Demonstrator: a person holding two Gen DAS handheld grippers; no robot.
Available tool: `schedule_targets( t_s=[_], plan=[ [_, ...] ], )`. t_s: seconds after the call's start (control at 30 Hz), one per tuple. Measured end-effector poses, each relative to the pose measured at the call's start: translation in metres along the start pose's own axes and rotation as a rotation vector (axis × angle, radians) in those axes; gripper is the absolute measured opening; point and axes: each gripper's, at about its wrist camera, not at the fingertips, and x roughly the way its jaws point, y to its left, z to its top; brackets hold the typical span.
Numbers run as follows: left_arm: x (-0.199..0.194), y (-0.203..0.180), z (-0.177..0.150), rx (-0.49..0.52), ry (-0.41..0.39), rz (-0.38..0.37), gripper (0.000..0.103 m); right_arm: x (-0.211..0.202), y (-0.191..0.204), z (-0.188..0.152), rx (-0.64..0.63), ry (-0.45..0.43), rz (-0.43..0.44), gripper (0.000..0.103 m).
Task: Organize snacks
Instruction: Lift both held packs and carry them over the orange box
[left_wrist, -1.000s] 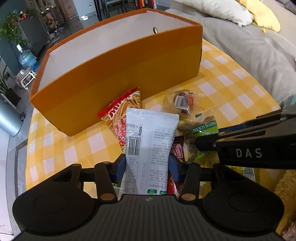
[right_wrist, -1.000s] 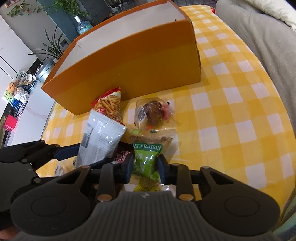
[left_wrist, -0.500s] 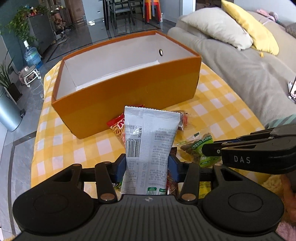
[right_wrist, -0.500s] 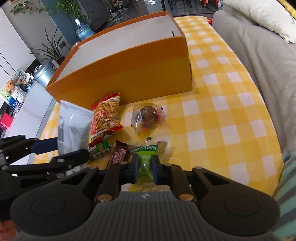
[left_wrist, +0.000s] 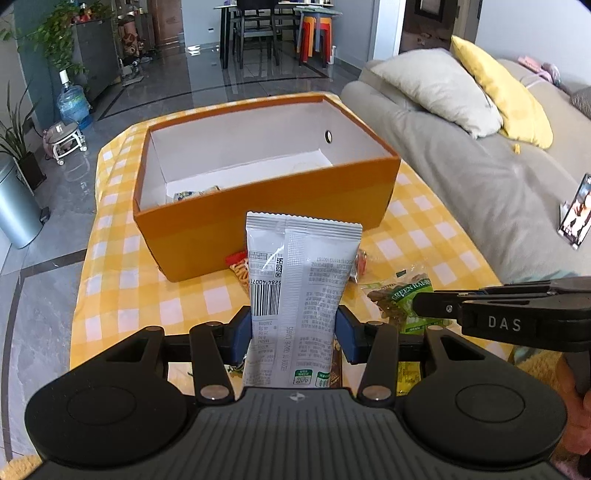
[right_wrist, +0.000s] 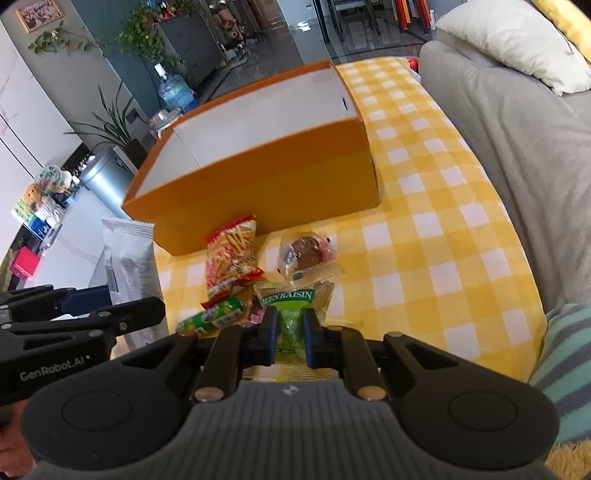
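Left wrist view: our left gripper (left_wrist: 293, 334) has its jaws clamped on a silver-white snack pouch (left_wrist: 301, 291), which stands upright between the blue pads with its barcode side facing us. Straight ahead of the jaws, beyond the pouch, sits the orange box (left_wrist: 266, 206) on the yellow checked counter (left_wrist: 118, 288); its white inside is mostly bare, with one small packet (left_wrist: 192, 192) lying at the near left corner of its floor. To the right of the jaws, our right gripper (left_wrist: 421, 304) reaches in from the side, with a green raisin bag (left_wrist: 402, 295) at its tip.

From the right wrist view, our right gripper (right_wrist: 289, 338) is closed on the green raisin bag (right_wrist: 291, 314), pinching its lower part between the pads (the label end sticks out ahead of the jaws). Just ahead lie a clear-wrapped chocolate cake (right_wrist: 306, 254) and, a little to the left, a red bag of potato sticks (right_wrist: 231, 258). A green candy roll (right_wrist: 212, 317) lies left of the jaws, close by. Farther left, the left gripper (right_wrist: 107, 310) holds the silver-white snack pouch (right_wrist: 129, 266) upright. The orange box (right_wrist: 266, 188) stands beyond all these snacks, and a grey sofa (right_wrist: 517, 122) runs along the right.
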Motion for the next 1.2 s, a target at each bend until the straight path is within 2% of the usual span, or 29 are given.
schedule_targets(
  t_s=[0.37, 0.73, 0.97, 1.2],
  plan=[
    [-0.019, 0.013, 0.045, 0.0, -0.055, -0.015, 0.054, -0.033, 0.018, 0.033, -0.041, -0.124, 0.03, 0.01],
    [-0.017, 0.024, 0.103, -0.023, -0.071, -0.084, 0.054, -0.036, 0.038, 0.099, -0.118, -0.207, 0.055, 0.01],
    [-0.001, 0.034, 0.137, -0.023, -0.059, -0.068, 0.054, -0.019, 0.036, 0.14, -0.11, -0.207, 0.085, 0.01],
    [0.025, 0.051, 0.166, -0.055, -0.023, -0.048, 0.054, 0.015, 0.032, 0.177, -0.105, -0.17, 0.089, 0.009]
  ],
)
